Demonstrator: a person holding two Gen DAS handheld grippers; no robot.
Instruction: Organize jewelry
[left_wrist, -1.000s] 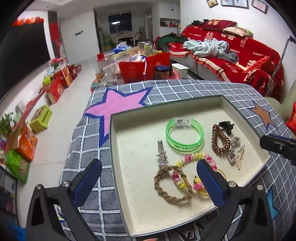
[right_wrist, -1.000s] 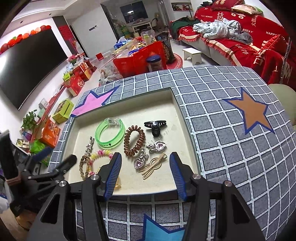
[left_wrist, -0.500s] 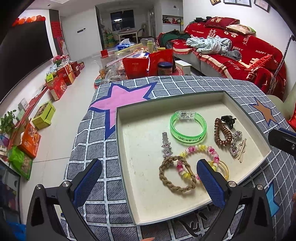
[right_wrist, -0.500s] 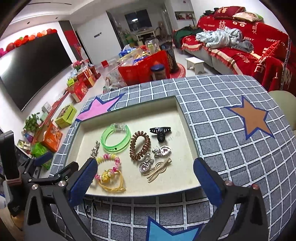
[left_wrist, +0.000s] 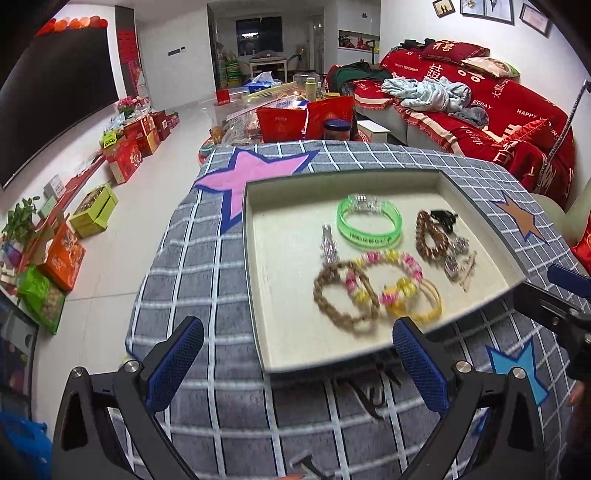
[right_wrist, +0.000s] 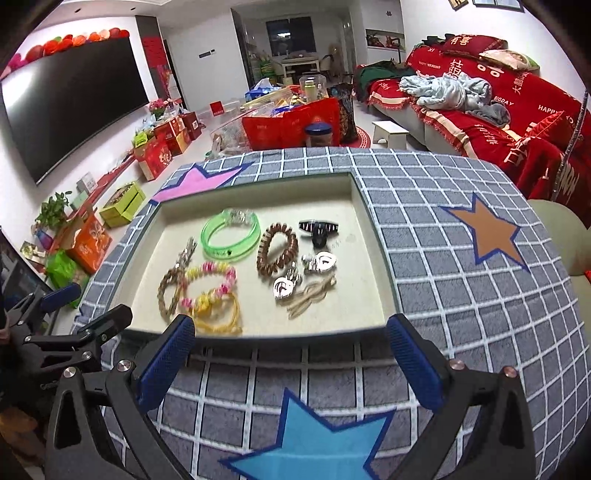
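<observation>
In the cream tray (right_wrist: 373, 266), the jewelry sits bunched toward its right half: green bangle (right_wrist: 229, 236), brown coil tie (right_wrist: 277, 249), and a blurred silver-and-gold tangle that's hard to make out. Left gripper (left_wrist: 295, 363) and right gripper (right_wrist: 290, 362) hover at the tray's near edge, fingers spread wide, empty, the right's having just been opening.

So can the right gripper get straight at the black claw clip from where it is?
Probably yes: the right gripper is open and empty, and the black claw clip lies apart toward the tray far side; silver heart clips lie nearer.
</observation>
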